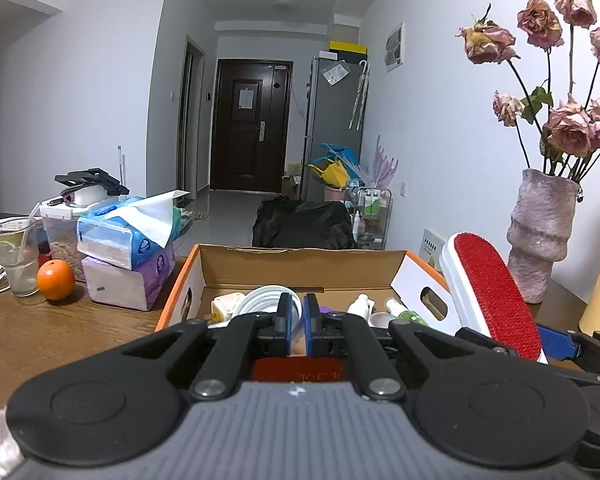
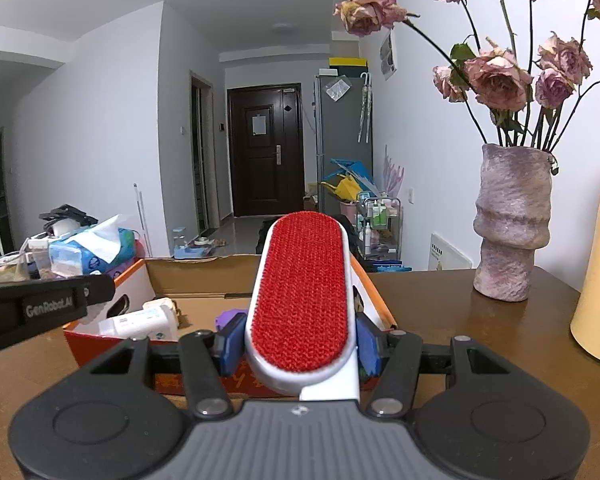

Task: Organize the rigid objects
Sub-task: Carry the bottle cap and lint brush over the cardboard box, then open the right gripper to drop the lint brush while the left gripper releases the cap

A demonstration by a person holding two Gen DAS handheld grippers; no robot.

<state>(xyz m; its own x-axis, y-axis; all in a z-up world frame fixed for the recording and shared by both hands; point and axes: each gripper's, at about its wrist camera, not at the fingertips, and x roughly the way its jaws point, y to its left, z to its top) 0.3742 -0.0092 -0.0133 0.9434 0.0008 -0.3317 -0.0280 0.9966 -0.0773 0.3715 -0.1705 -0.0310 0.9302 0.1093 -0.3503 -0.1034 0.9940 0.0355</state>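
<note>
My right gripper (image 2: 300,342) is shut on a white lint brush with a red pad (image 2: 302,292), which sticks up and forward between the blue pads. The same lint brush (image 1: 494,296) shows at the right of the left wrist view, tilted beside the box. An open cardboard box with orange edges (image 1: 188,276) stands on the wooden table just ahead; it holds a coiled white cable (image 1: 260,298), small bottles (image 1: 400,310) and a white adapter (image 1: 226,306). My left gripper (image 1: 298,322) is shut and empty at the box's near edge. In the right wrist view the box (image 2: 140,276) lies left of the brush.
Stacked tissue packs (image 1: 124,256), an orange (image 1: 55,280) and a glass with a straw (image 1: 14,258) stand left of the box. A grey-pink vase of dried roses (image 2: 508,224) and a yellow object (image 2: 598,300) stand on the right by the wall.
</note>
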